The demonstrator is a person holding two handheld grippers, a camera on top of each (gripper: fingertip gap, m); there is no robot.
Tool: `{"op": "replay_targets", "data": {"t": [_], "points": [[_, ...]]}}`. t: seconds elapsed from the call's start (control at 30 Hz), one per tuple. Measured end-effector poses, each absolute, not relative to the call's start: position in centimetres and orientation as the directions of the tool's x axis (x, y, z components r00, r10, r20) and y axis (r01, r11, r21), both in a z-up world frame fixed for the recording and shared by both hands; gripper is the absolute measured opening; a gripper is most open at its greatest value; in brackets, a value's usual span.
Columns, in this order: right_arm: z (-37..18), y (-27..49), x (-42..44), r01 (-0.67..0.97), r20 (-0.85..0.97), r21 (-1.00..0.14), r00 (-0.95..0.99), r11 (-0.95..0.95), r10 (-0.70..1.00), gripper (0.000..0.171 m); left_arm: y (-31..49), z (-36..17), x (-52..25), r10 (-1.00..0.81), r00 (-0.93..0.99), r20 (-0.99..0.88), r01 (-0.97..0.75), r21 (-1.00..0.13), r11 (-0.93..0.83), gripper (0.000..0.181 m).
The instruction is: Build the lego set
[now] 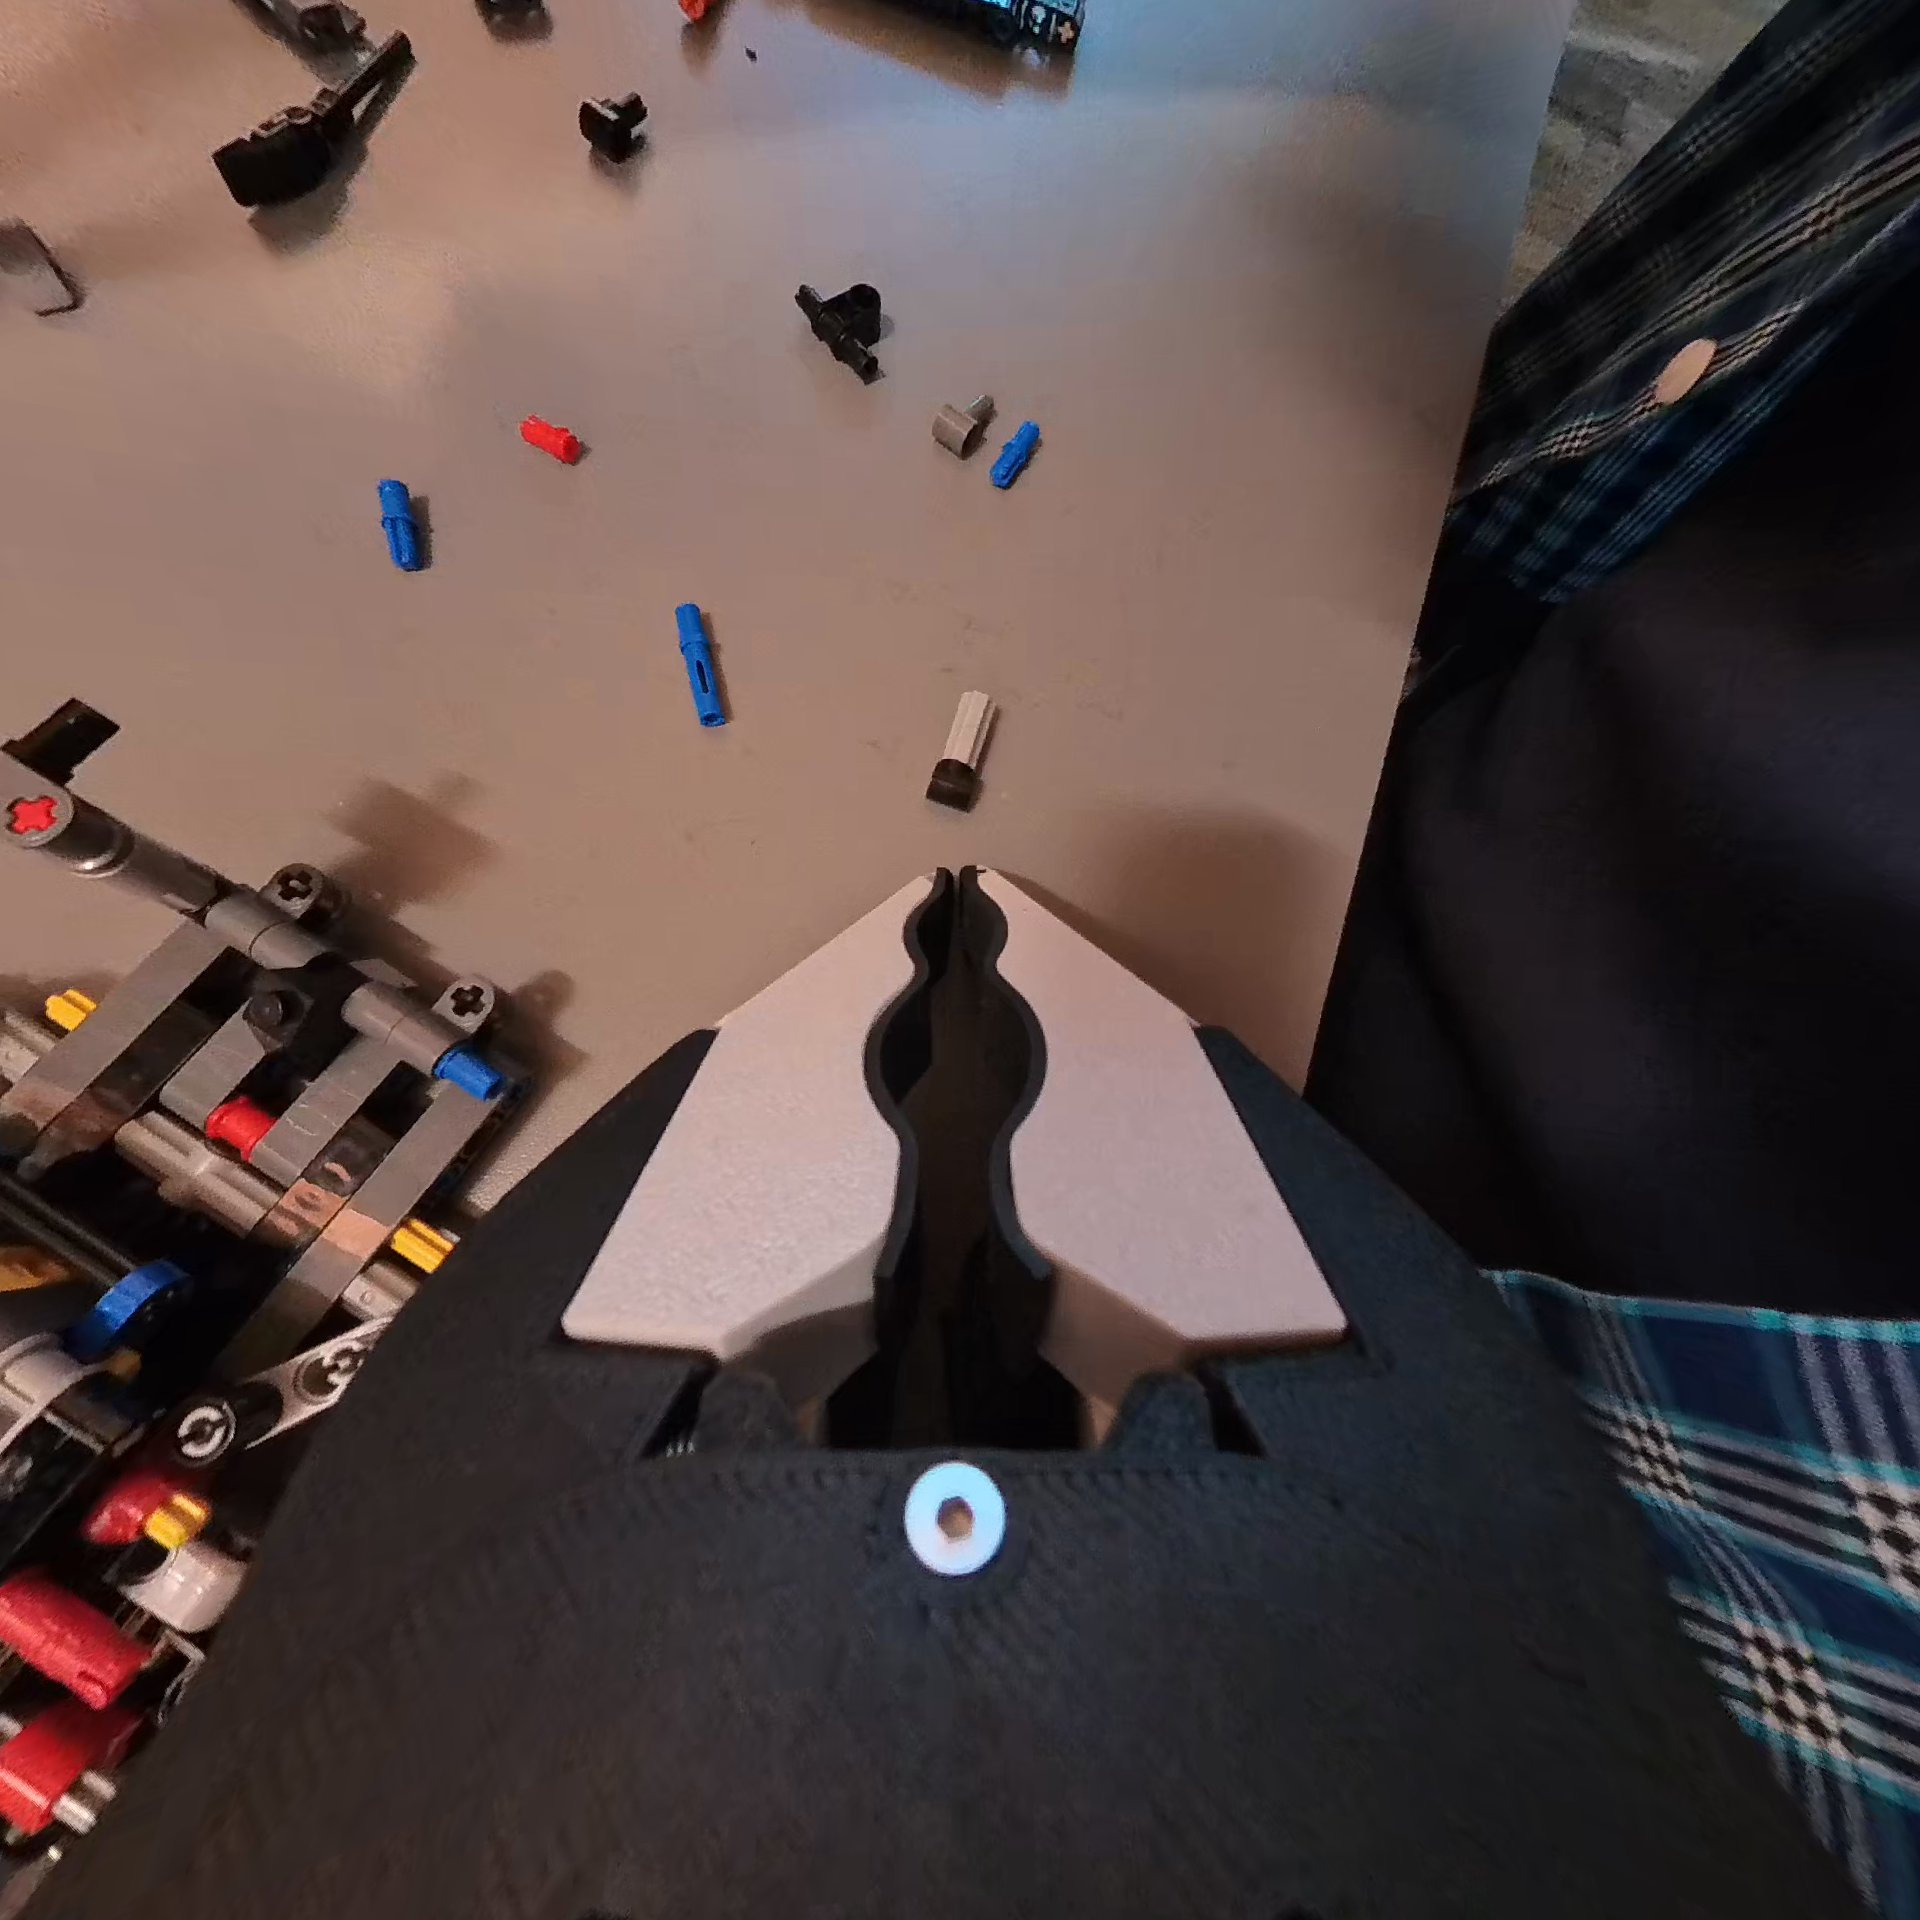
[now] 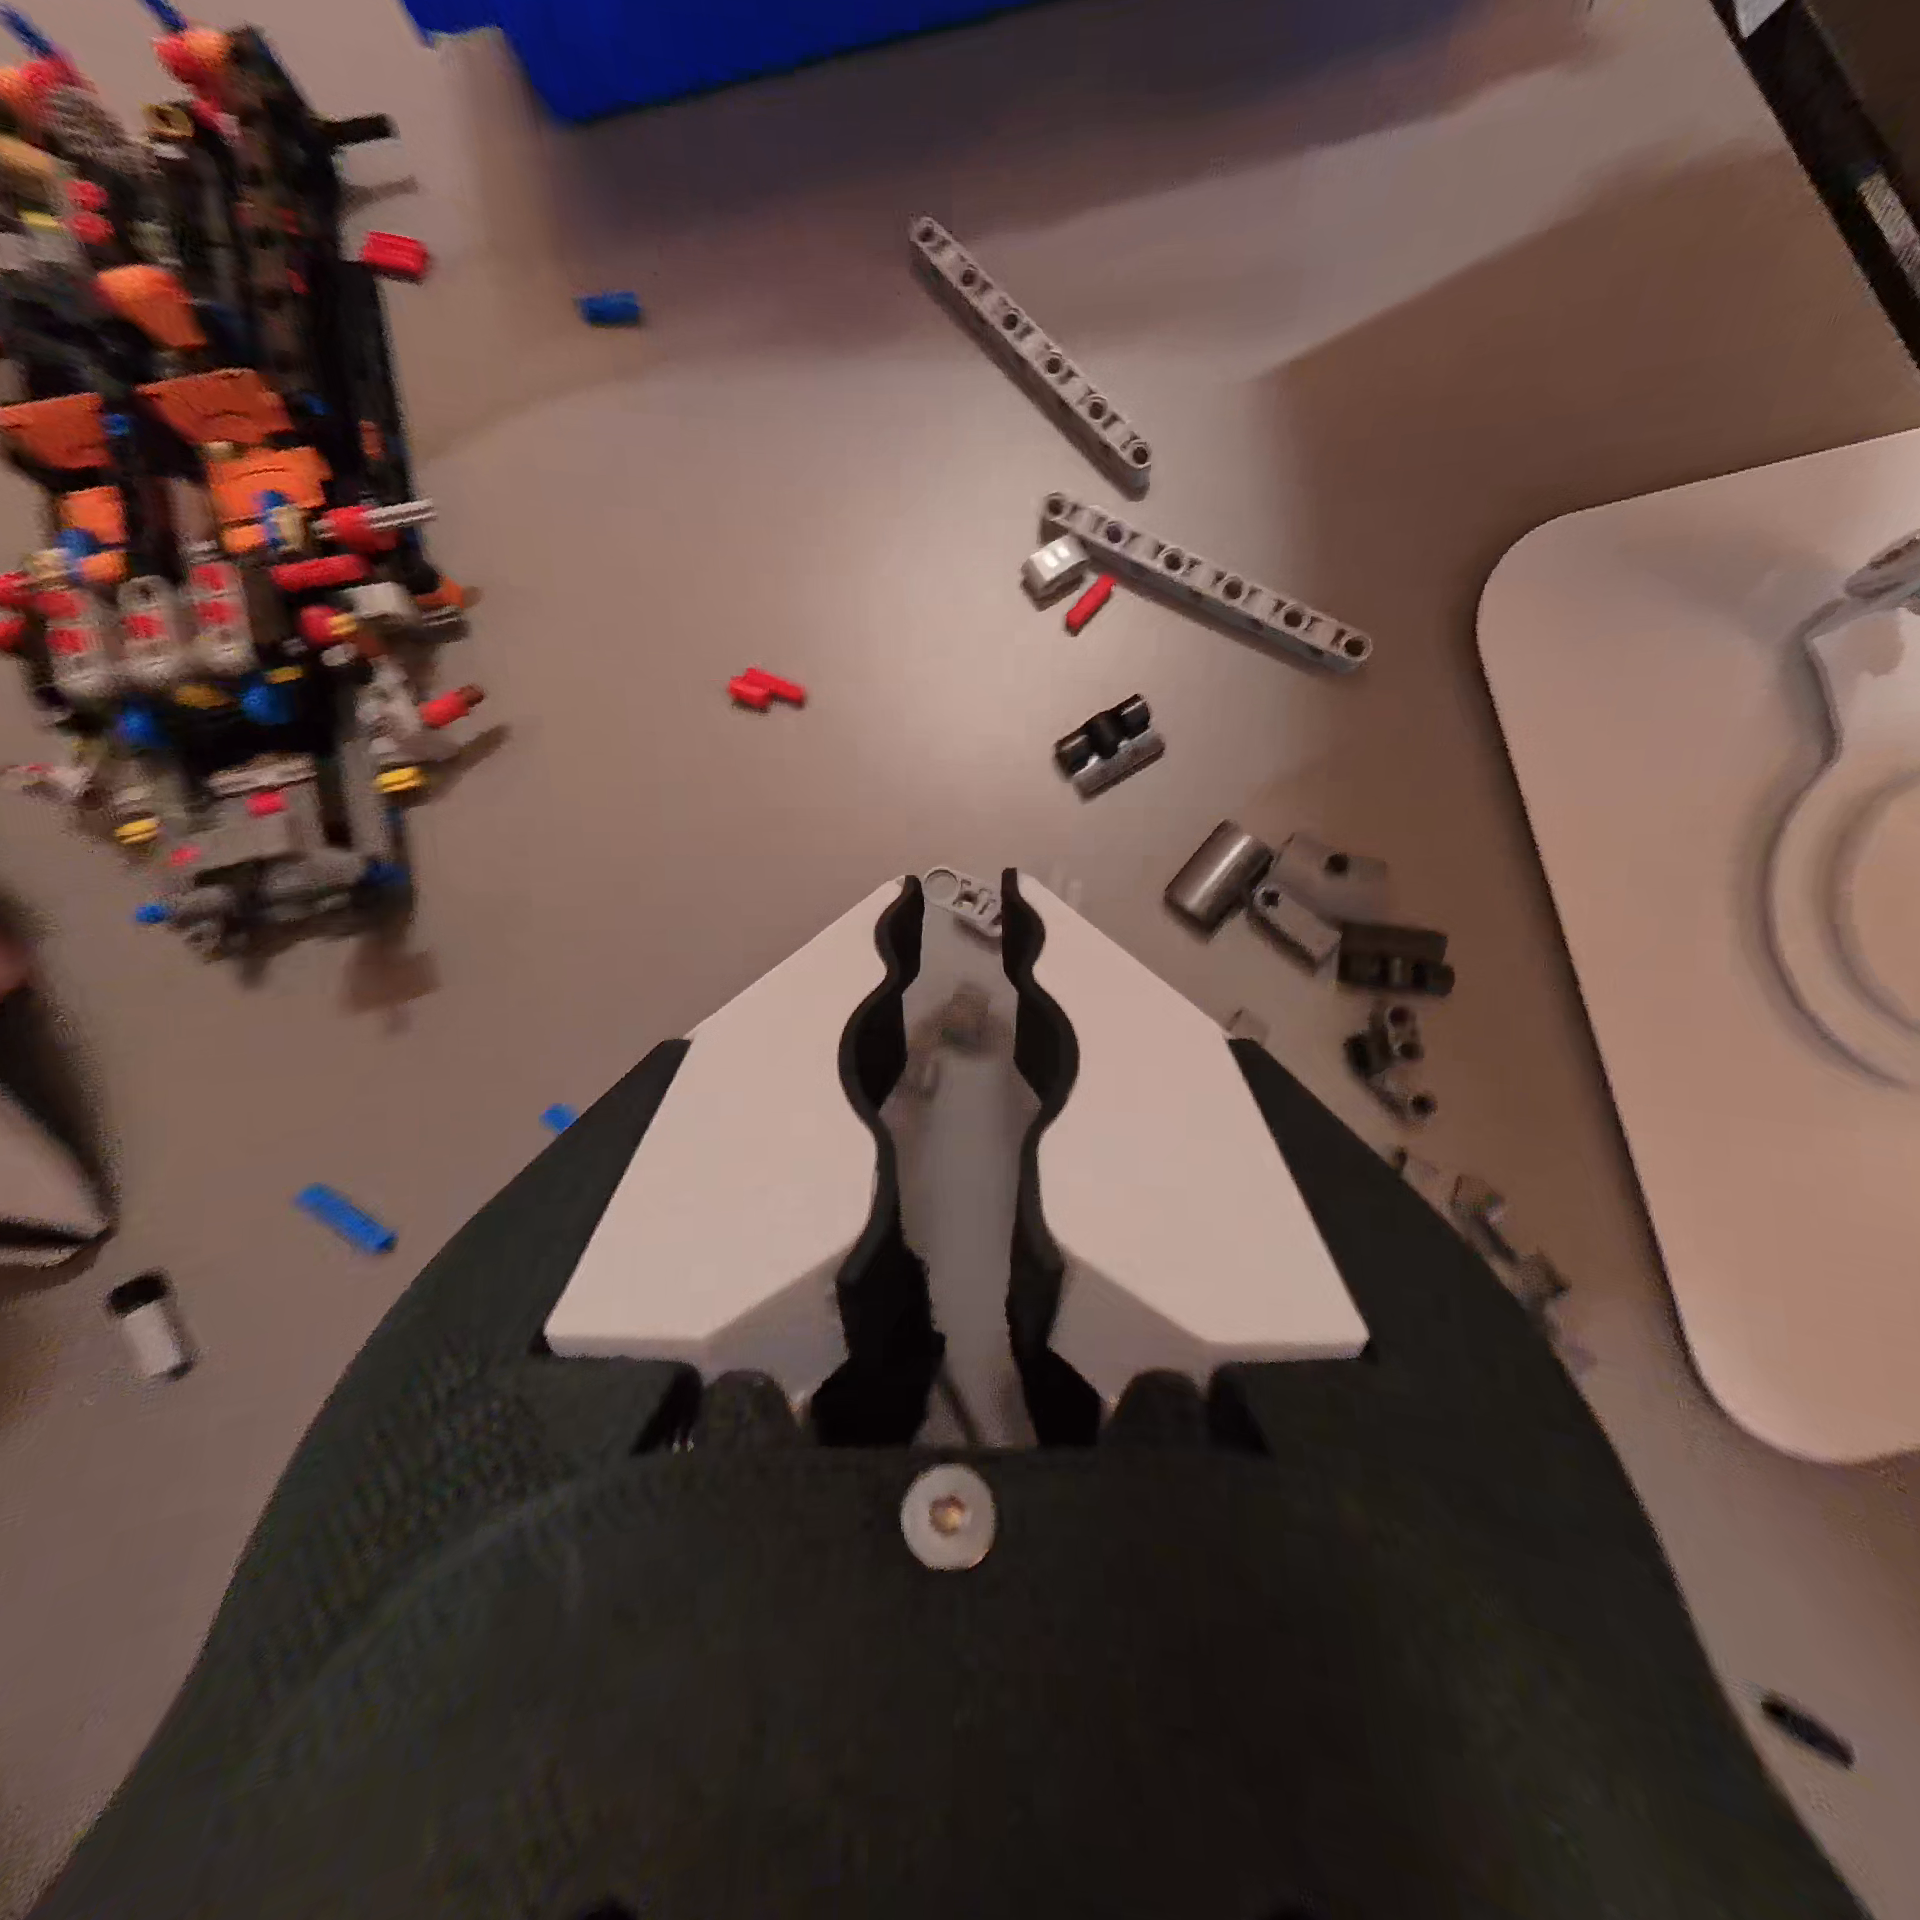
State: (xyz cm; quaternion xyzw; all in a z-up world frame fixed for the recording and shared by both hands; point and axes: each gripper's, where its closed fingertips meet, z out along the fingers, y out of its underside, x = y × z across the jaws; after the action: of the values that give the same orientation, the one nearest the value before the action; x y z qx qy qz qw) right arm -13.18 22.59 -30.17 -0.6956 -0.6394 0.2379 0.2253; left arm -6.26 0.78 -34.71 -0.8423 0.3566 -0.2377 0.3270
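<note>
In the left wrist view my left gripper (image 1: 956, 875) is shut with nothing between its fingertips, hovering over the tan table near its right edge. A grey-and-black pin piece (image 1: 963, 750) lies just ahead of it. Part of the lego model (image 1: 260, 1122) sits at the lower left. In the right wrist view my right gripper (image 2: 961, 896) is shut on a thin light grey lego piece (image 2: 964, 900) that shows between the fingertips. The large orange, black and red model (image 2: 208, 520) lies at the far left, blurred.
Blue pins (image 1: 701, 665), a red pin (image 1: 551, 438) and black connectors (image 1: 847, 324) are scattered on the table. Two long grey beams (image 2: 1205, 577), a cluster of grey connectors (image 2: 1288, 904) and a white tray (image 2: 1714, 935) lie to the right. A person's plaid sleeve (image 1: 1766, 1507) is at the right. Some 25 cm of space lies between my two pairs of fingers.
</note>
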Motion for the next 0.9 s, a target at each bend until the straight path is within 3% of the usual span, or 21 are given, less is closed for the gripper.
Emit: {"op": "replay_targets", "data": {"t": [0.23, 0.43, 0.77, 0.9], "points": [[-28.7, 14.1, -6.9, 0.780, -0.091, -0.622, 0.015, -0.068, 0.996, 0.013, 0.8, -34.7, -6.2, -0.758, 0.633, 0.158, -0.450, -0.721, -0.526, 0.000], [-31.9, 6.7, -3.1, 0.798, -0.080, -0.603, -0.055, -0.004, 0.995, 0.013, 0.9, -34.6, -6.3, -0.755, 0.641, 0.139, -0.450, -0.728, -0.516, 0.011], [-34.8, 2.9, -1.0, 0.813, -0.013, -0.571, -0.153, 0.118, 0.988, 0.013, 1.5, -34.6, -4.8, -0.777, 0.628, -0.045, -0.554, -0.726, -0.406, 0.026], [-34.4, 3.0, -0.8, 0.795, -0.027, -0.600, -0.123, 0.082, 0.992, 0.023, 2.1, -34.6, -4.4, -0.777, 0.621, -0.102, -0.586, -0.720, -0.373, 0.029]]}}
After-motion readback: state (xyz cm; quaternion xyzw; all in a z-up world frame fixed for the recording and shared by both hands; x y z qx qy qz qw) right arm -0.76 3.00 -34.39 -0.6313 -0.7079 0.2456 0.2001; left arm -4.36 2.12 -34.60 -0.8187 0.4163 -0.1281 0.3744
